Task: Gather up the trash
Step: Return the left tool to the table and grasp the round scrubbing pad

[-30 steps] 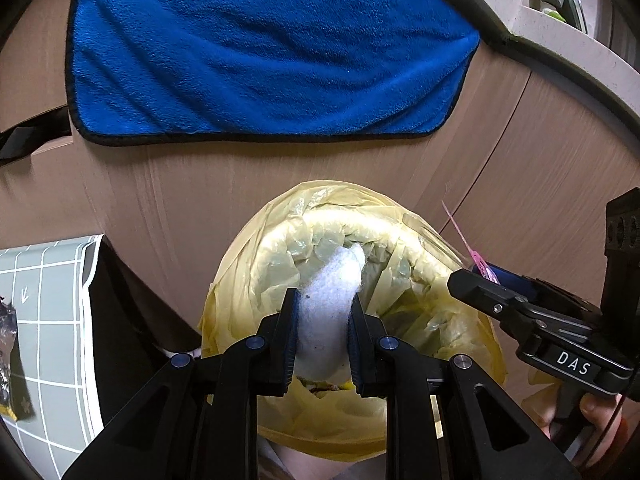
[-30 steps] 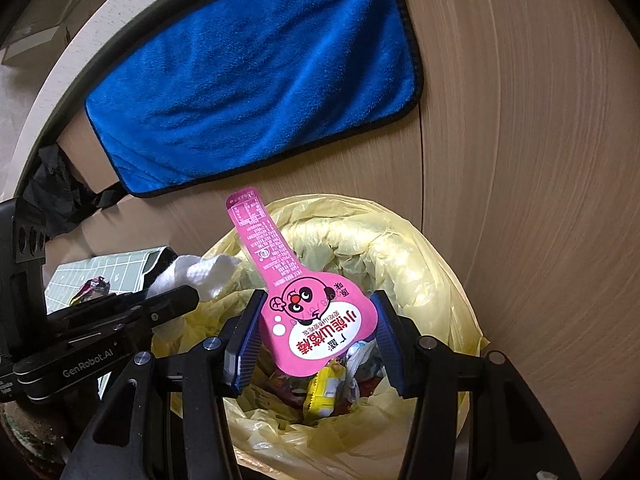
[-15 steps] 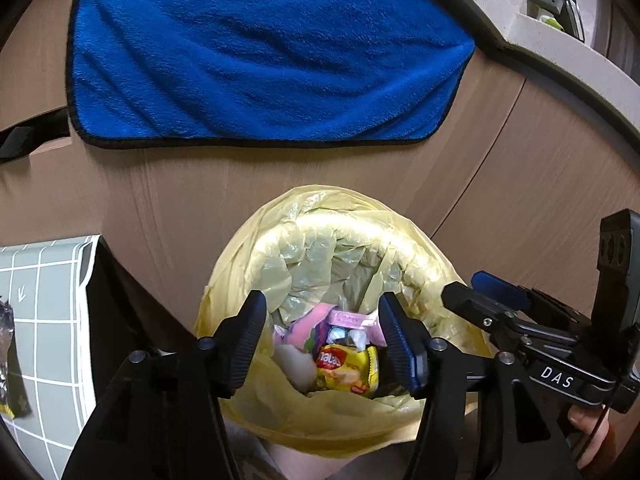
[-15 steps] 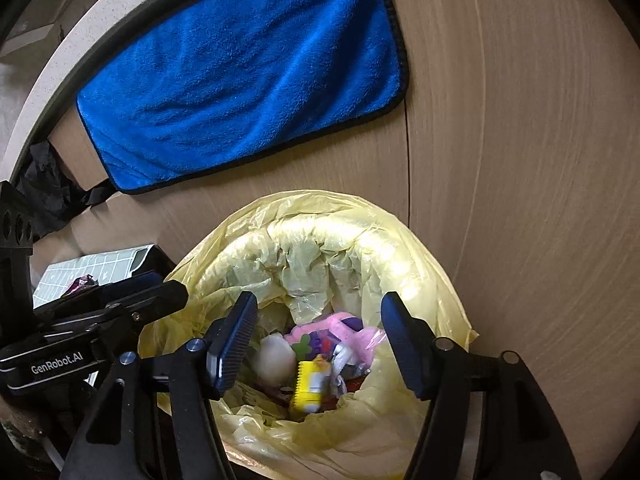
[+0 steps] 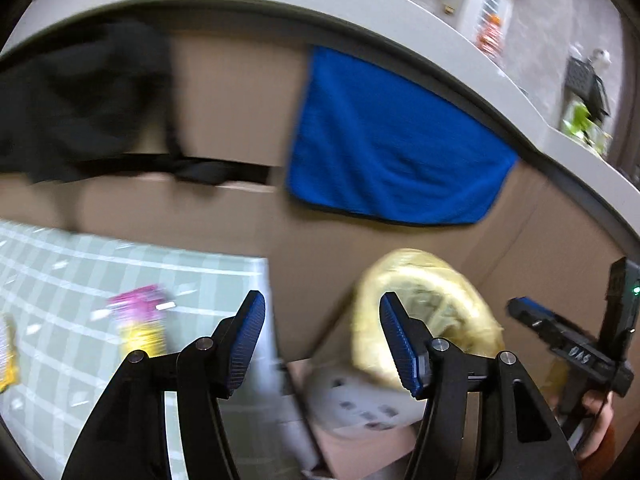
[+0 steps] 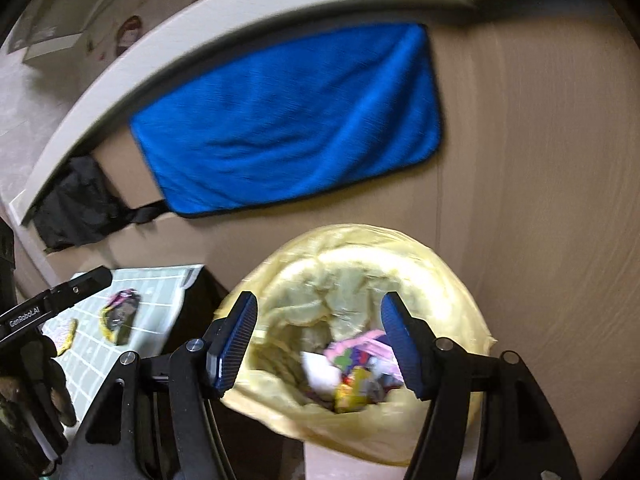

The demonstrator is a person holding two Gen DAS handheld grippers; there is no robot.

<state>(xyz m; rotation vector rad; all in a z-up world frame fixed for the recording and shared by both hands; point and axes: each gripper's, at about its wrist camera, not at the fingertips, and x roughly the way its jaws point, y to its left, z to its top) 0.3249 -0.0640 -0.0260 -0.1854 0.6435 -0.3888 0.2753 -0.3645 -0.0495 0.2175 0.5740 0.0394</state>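
The pink-and-yellow wrapper (image 5: 142, 318) lies on the gridded worktop (image 5: 60, 272) at the lower left of the left view, with another yellow scrap (image 5: 6, 354) at the frame's edge. A second ago the left hand-held gripper (image 5: 320, 344) pinched a white wad over the yellow-lined bin (image 6: 360, 264); now it gapes empty and has swung toward the worktop. The right hand-held gripper (image 6: 320, 342), wide open too, has dropped its pink packet among the bin's litter (image 6: 352, 372). That drop looks finished; the wrapper is the likely next pickup.
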